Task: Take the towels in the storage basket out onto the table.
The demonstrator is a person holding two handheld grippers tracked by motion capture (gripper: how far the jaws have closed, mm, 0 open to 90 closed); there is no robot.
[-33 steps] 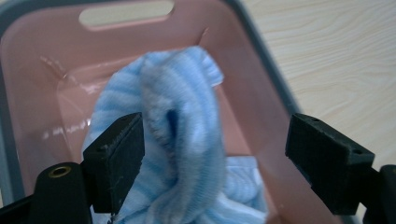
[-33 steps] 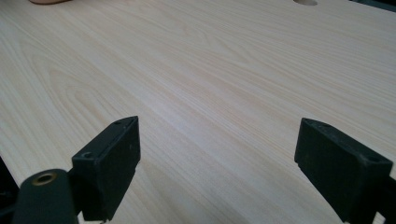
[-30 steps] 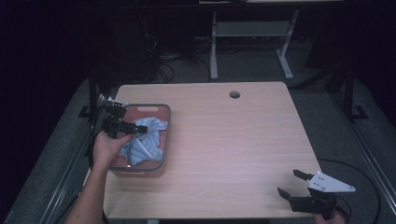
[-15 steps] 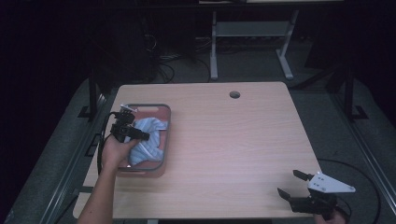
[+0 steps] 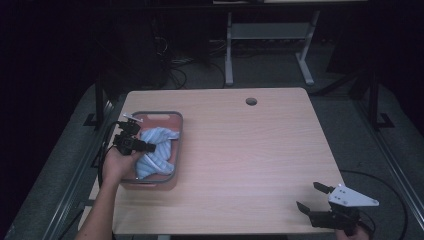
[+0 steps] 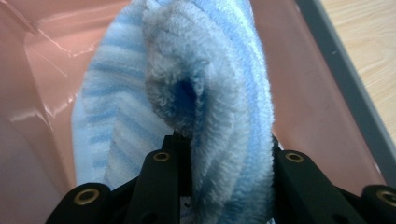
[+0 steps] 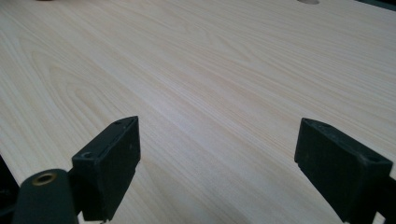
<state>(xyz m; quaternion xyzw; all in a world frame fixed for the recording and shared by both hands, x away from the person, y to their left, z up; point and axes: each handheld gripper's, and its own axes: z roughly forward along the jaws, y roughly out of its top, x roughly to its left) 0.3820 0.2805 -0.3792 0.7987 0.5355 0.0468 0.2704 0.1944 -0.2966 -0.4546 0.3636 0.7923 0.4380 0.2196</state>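
A blue-and-white striped towel (image 5: 159, 150) lies bunched in a pink tray with a grey rim (image 5: 155, 114) at the table's left side. My left gripper (image 5: 149, 148) reaches into the tray from its left edge. Its jaws have just been closing and now pinch a thick fold of the towel (image 6: 205, 93) between them, seen in the left gripper view (image 6: 227, 145) against the tray's pink wall (image 6: 313, 98). My right gripper (image 5: 311, 196) rests at the table's near right corner, jaws wide apart with nothing between them (image 7: 217, 149).
The light wooden table (image 5: 250, 150) has a round cable hole (image 5: 251, 101) near its far edge. A white desk frame (image 5: 265, 40) and cables stand on the dark floor beyond. Bare wood (image 7: 210, 60) stretches ahead of the right gripper.
The left gripper slid a little toward the near side of the tray and shut on the towel, which is now more bunched. The right gripper stayed still.
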